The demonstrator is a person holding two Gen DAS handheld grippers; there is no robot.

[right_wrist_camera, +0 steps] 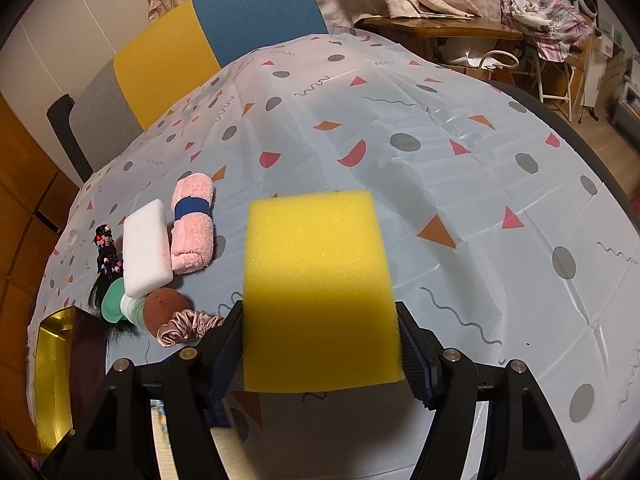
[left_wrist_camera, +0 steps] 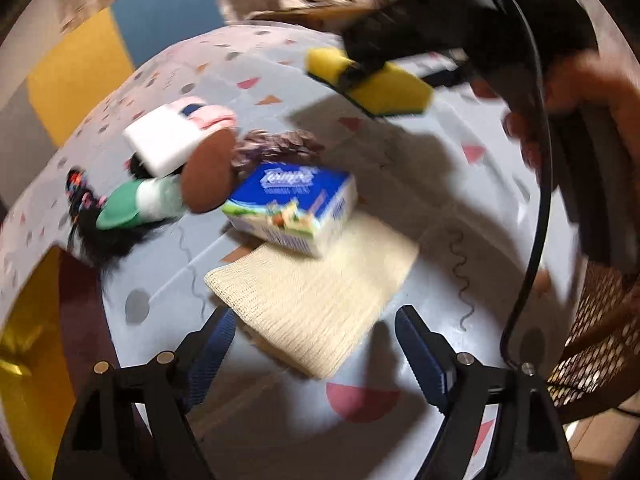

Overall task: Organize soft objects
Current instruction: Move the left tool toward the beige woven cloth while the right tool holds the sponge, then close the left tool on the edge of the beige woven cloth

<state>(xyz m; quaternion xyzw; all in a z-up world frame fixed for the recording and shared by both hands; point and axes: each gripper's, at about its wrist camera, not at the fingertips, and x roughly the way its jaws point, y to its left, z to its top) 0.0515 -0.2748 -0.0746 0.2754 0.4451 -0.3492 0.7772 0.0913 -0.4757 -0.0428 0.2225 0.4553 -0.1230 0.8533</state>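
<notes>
While gripping the yellow sponge (right_wrist_camera: pixel 316 280) by its two long sides, holds it clear of the patterned surface (right_wrist_camera: pixel 400 120) in the right tongs (right_wrist_camera: pixel 320 308), with blue pads (right_wrist_camera: pixel 230 344) biting the foam at 9 and 3 o'clock. Fills the middle of the right wrist view with that sponge, far end toward 12 o'clock. Throws a shadow from it onto the surface in the left wrist view, up at 1 o'clock, with a dark green scouring layer on the underside.

Spreads the left tongs (left_wrist_camera: pixel 316 316) wide, with nothing pinched between them. Hovers over the near part of a cream cloth (left_wrist_camera: pixel 320 280) lying flat on the surface. Sits well apart from the sponge, at 6 o'clock to it in that view.

Carries a blue-and-white tissue pack (left_wrist_camera: pixel 296 208) on the far end of the cloth, at 12 o'clock from the left tongs. Groups the other soft things at 10 o'clock: a white foam block (left_wrist_camera: pixel 160 140), a rolled pink towel (right_wrist_camera: pixel 192 224) with a blue band just beside it, a brown round pad (left_wrist_camera: pixel 208 176), a green and white item (left_wrist_camera: pixel 120 208), a satin scrunchie (right_wrist_camera: pixel 188 326) and a black hairpiece (left_wrist_camera: pixel 80 200) with coloured beads. Blurs much of the left wrist view, so leaves finer detail there untold.
</notes>
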